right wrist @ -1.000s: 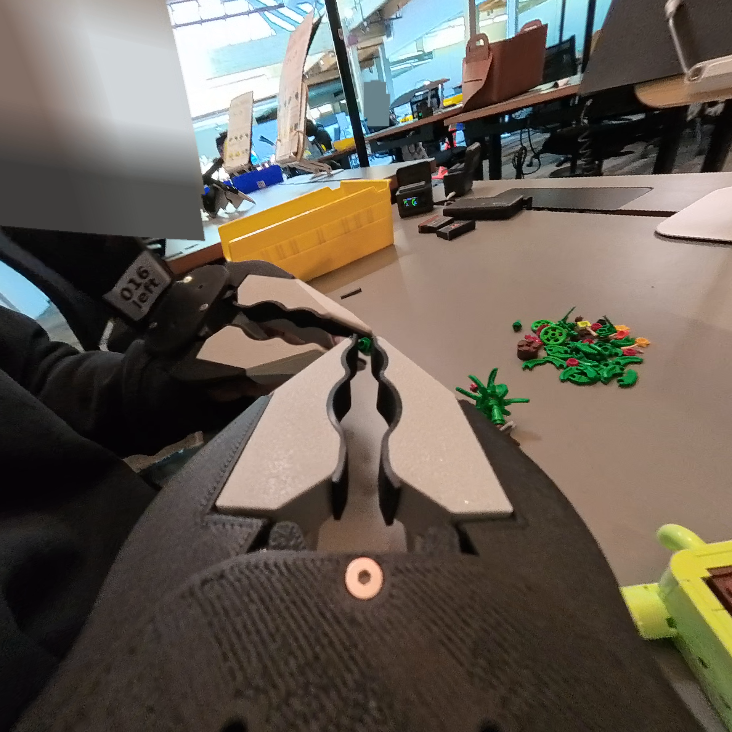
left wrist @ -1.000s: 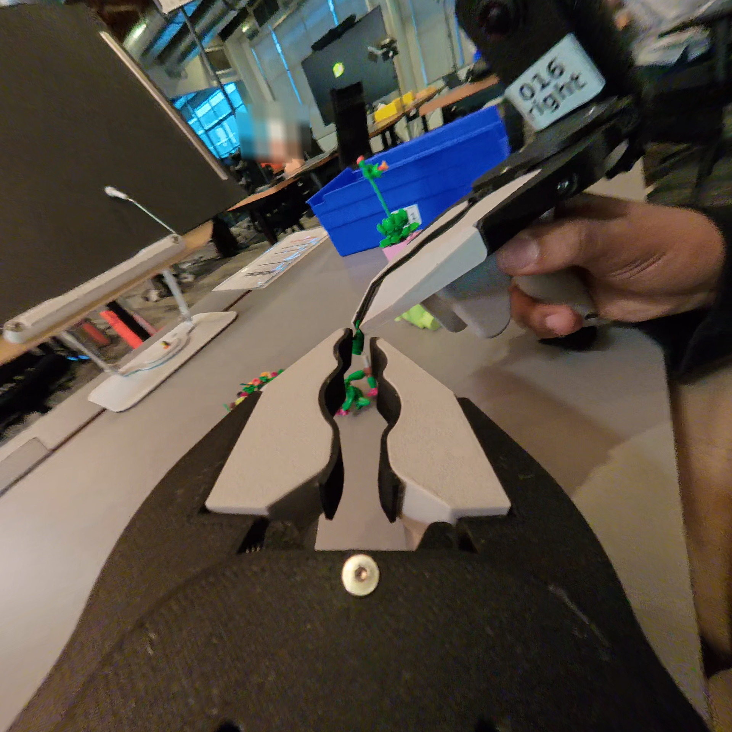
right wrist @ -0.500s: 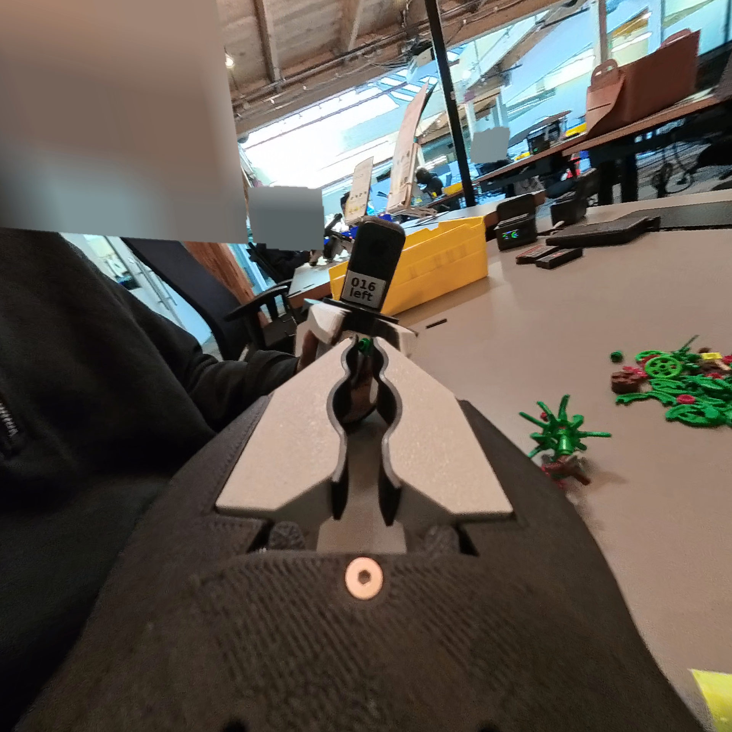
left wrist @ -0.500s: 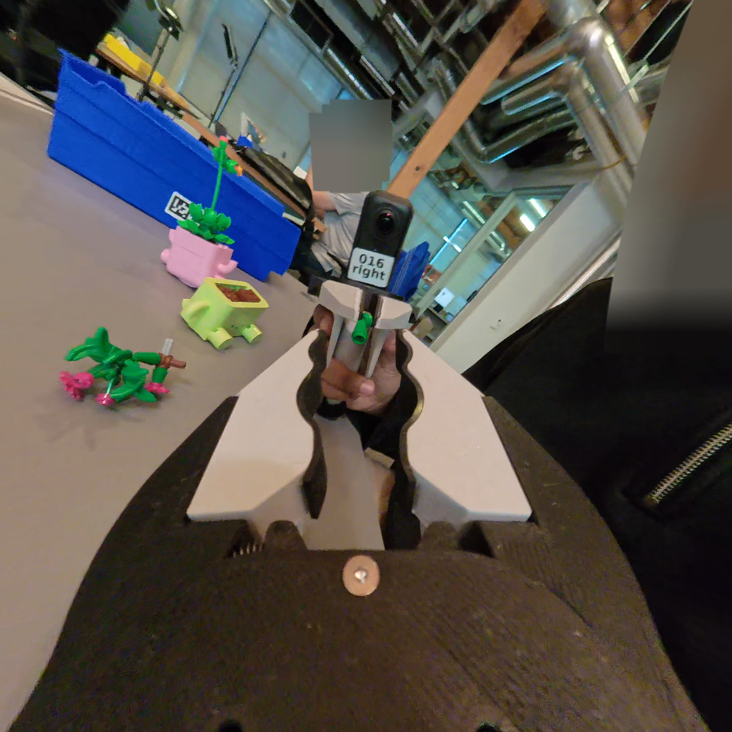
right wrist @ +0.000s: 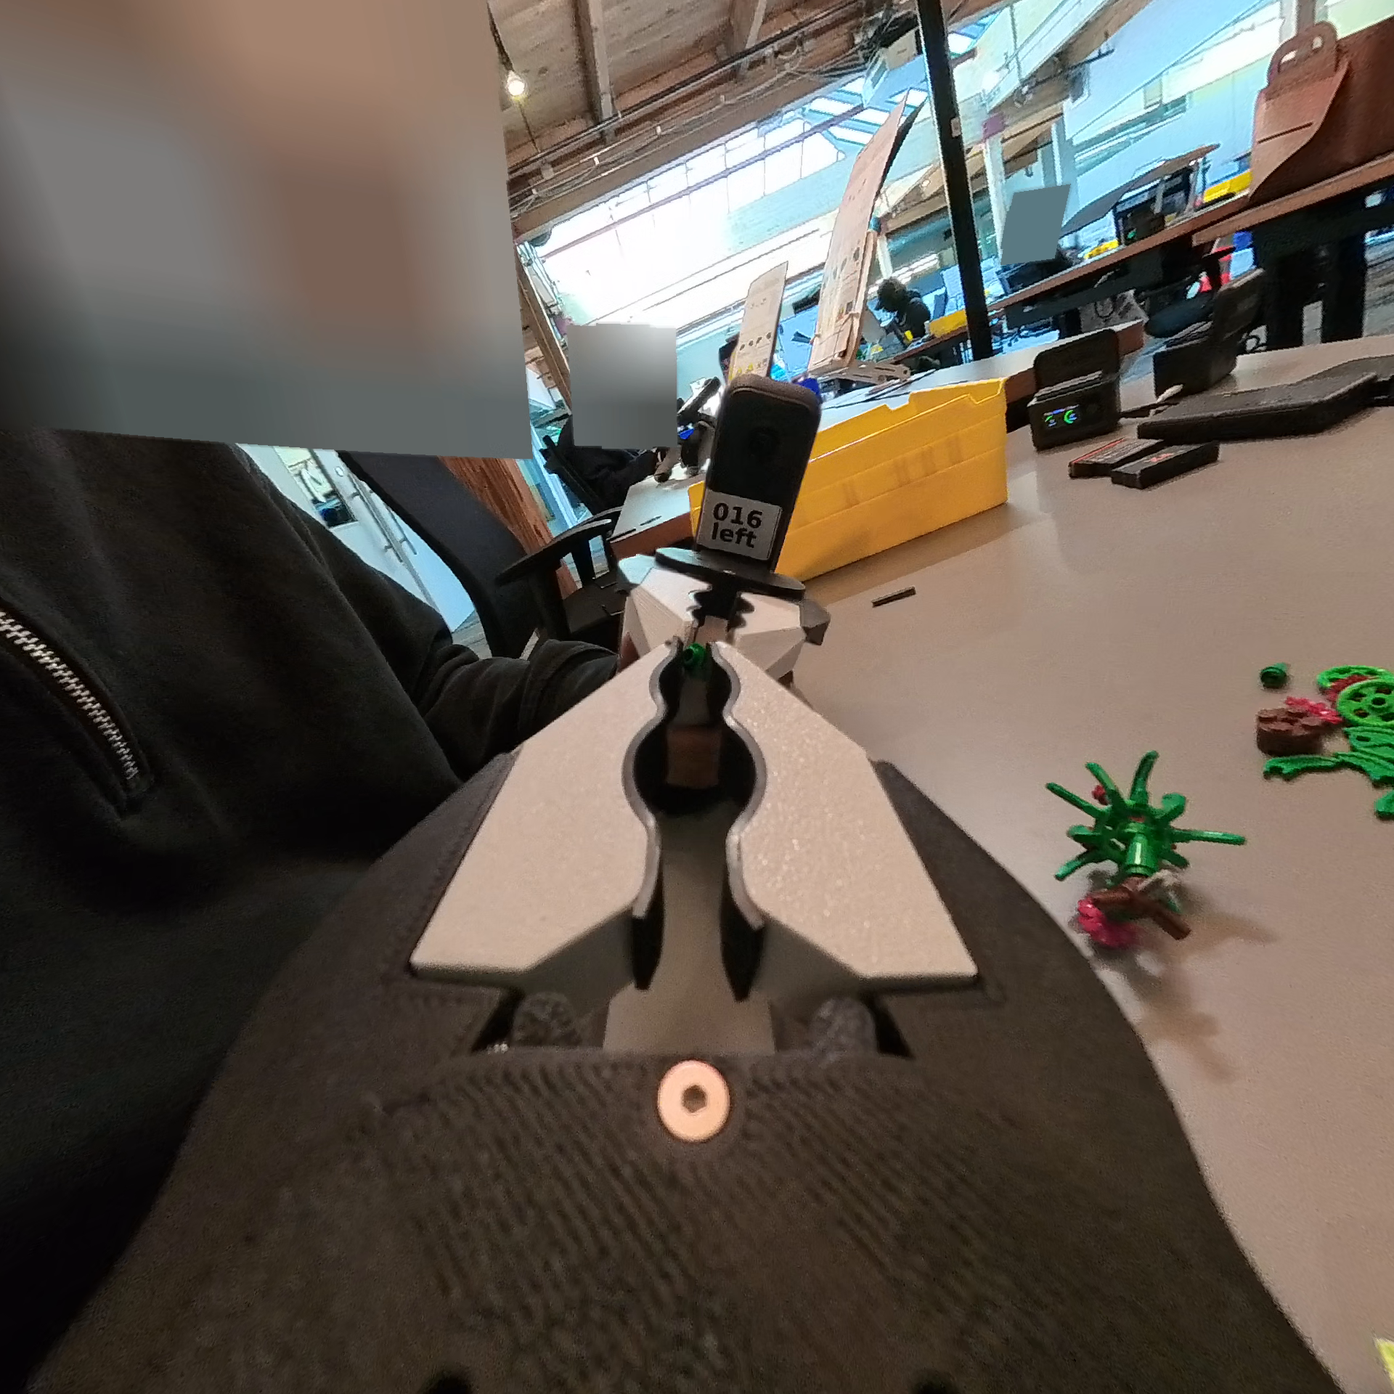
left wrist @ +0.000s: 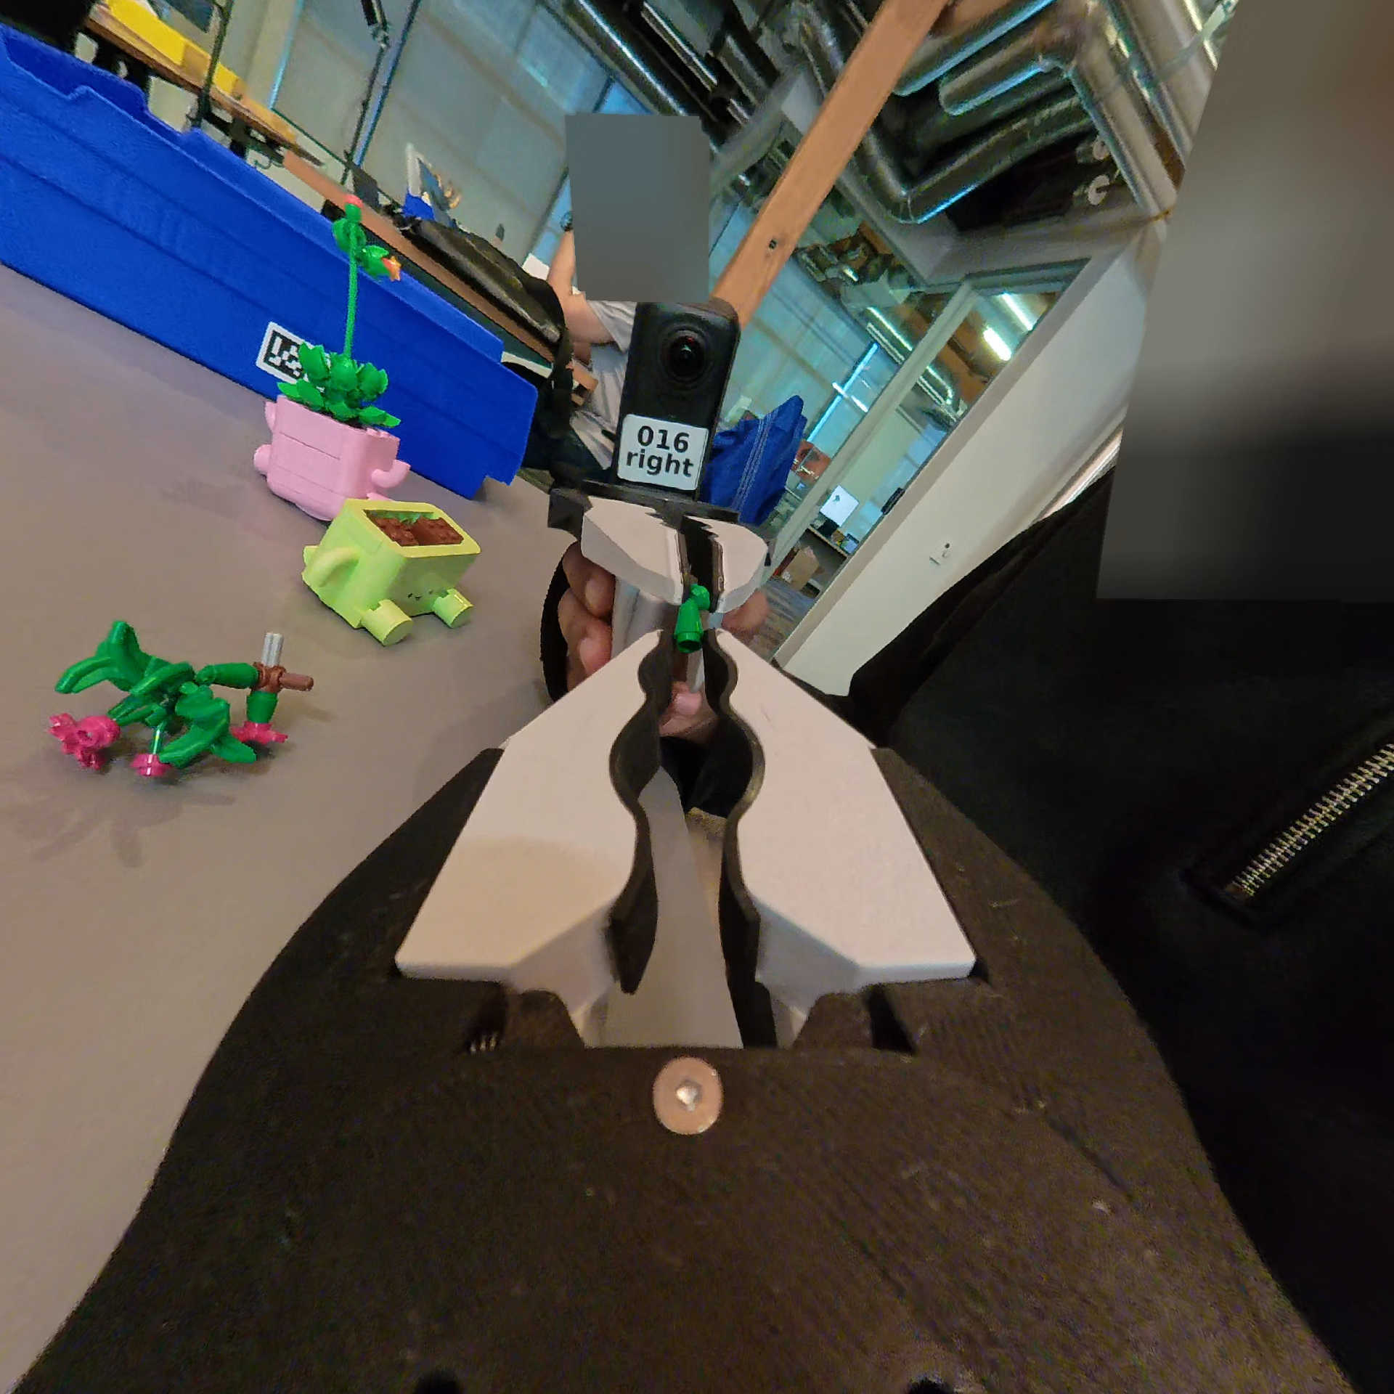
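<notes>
— What were the fingers doing?

— The two grippers faced each other tip to tip above the grey table [left wrist: 226,943]. The right gripper [left wrist: 692,603] was pinched closed on a small green piece [left wrist: 688,620], which stuck out from its tips toward the left gripper [left wrist: 683,656]. The left gripper's tips were nearly together, right at that piece; whether they were also pinching it, I could not tell.

— And from the other side?

— In the right wrist view the right gripper [right wrist: 695,658] had the green piece [right wrist: 694,655] at its very tips, with the left gripper [right wrist: 705,626] just beyond.

— What lay around them?

— A loose plant sprig with pink flowers [left wrist: 173,698] lay flat on the table. Farther off a lime-green pot [left wrist: 392,566] stood beside a pink pot [left wrist: 324,460] with a tall green stem, in front of a blue bin [left wrist: 188,256]. In the right wrist view, a pile of green pieces [right wrist: 1350,732] and a yellow bin [right wrist: 898,468] sat farther off.
</notes>
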Action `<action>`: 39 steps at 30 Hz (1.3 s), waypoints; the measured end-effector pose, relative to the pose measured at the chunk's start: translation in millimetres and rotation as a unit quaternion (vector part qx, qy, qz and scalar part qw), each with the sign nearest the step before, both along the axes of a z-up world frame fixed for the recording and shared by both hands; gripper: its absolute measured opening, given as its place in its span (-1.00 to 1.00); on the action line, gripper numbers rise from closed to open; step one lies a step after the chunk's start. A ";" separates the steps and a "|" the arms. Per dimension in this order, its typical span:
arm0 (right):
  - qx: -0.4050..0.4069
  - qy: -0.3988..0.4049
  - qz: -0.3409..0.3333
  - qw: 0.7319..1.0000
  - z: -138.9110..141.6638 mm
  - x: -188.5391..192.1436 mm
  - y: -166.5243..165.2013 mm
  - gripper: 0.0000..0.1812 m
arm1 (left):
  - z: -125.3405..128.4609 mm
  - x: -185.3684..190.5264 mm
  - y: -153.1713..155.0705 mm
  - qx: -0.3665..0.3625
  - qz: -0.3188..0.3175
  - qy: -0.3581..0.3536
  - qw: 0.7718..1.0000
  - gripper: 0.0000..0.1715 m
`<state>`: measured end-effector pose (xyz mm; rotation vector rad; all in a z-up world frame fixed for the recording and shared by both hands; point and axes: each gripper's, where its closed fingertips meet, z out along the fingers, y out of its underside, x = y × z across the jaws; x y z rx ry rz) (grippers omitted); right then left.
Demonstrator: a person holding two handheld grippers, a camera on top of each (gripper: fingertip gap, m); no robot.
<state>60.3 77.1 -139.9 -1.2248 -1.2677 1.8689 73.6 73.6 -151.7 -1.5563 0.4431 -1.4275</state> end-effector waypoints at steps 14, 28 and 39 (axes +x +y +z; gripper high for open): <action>0.011 -0.049 0.029 0.998 -12.2 2.7 -4.8 -0.96 | -13.5 4.5 -1.8 0.031 0.012 0.092 0.995 -0.92; 0.084 -0.089 0.017 0.992 -27.4 2.7 -9.5 -0.94 | -34.1 5.1 -3.7 0.088 0.036 0.244 0.965 -0.95; 0.162 -0.036 -0.065 0.984 -17.7 -3.4 -0.8 -0.87 | -22.6 4.9 2.5 0.085 0.062 0.195 0.975 -0.96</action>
